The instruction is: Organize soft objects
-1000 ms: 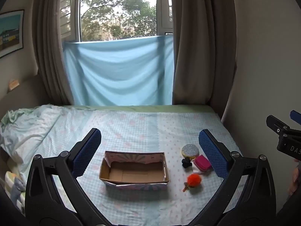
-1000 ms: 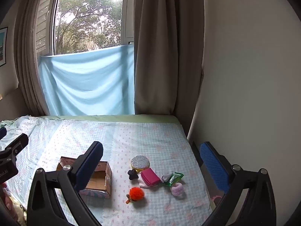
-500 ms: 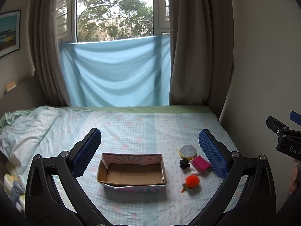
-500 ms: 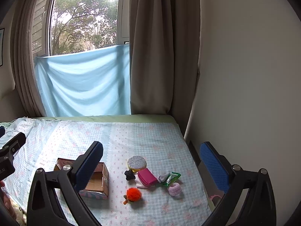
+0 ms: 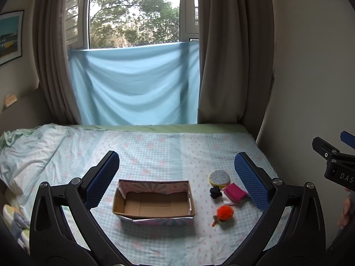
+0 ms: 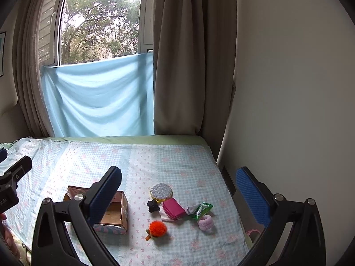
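Bed (image 5: 155,153): lying under a curtained window, wearing a checked sheet.
Left gripper (image 5: 177,177): hovering spread wide, gripping nothing.
Right gripper (image 6: 182,192): hovering spread wide, likewise unladen.
Cardboard box (image 5: 153,201): sitting empty on the sheet.
Soft objects: lying clustered just right of the box, including a pink pouch (image 6: 173,207), glittery round pad (image 6: 161,191), orange pom-pom (image 6: 157,228), pink scrunchie (image 6: 205,222).

Open bed, clutter only at the right

Bare checked bedsheet (image 5: 155,153) surrounds the open-topped cardboard box (image 5: 153,201); beside it, small soft items cluster around an orange fluffy pompom (image 6: 157,228), near the cream wall (image 6: 288,110).
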`<state>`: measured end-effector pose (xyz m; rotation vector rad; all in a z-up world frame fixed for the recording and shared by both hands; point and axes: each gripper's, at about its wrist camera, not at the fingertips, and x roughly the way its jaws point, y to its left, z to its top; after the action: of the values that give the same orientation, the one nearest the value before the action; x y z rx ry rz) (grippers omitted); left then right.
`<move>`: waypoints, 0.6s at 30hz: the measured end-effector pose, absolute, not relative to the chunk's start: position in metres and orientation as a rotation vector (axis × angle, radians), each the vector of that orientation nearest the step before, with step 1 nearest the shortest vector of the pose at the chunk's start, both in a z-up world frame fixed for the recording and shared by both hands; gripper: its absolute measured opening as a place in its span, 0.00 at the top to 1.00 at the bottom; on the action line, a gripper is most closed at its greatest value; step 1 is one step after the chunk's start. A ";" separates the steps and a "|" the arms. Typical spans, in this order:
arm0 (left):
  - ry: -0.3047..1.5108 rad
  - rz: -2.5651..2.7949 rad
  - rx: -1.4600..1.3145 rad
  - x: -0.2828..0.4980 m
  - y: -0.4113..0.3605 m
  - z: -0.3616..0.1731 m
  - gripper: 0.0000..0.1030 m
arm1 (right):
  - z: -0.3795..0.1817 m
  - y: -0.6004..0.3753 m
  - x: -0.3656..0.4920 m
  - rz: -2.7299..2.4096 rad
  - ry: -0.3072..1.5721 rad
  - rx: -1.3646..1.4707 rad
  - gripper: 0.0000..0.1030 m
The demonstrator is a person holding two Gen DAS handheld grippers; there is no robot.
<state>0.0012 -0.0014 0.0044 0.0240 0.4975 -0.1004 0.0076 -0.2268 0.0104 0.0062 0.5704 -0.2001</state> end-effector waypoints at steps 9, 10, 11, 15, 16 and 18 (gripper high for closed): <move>0.497 -0.102 0.017 0.001 0.000 0.004 0.00 | 0.009 -0.225 0.008 -0.202 0.571 0.003 0.00; 0.497 -0.103 0.016 0.001 0.001 0.003 0.00 | 0.009 -0.225 0.008 -0.201 0.571 0.005 0.00; 0.497 -0.103 0.016 0.001 0.000 0.003 0.00 | 0.009 -0.225 0.007 -0.202 0.571 0.004 0.00; 0.496 -0.108 0.015 0.001 0.002 0.003 0.00 | 0.009 -0.224 0.007 -0.202 0.570 0.007 0.00; 0.495 -0.109 0.015 0.001 0.002 0.003 0.00 | 0.009 -0.224 0.007 -0.203 0.569 0.009 0.00; 0.495 -0.111 0.011 0.002 0.002 0.004 0.00 | 0.009 -0.224 0.007 -0.205 0.568 0.012 0.00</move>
<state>0.0018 0.0022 0.0040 0.0113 0.4950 -0.1114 0.0073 -0.2243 0.0090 0.0119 0.5680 -0.2046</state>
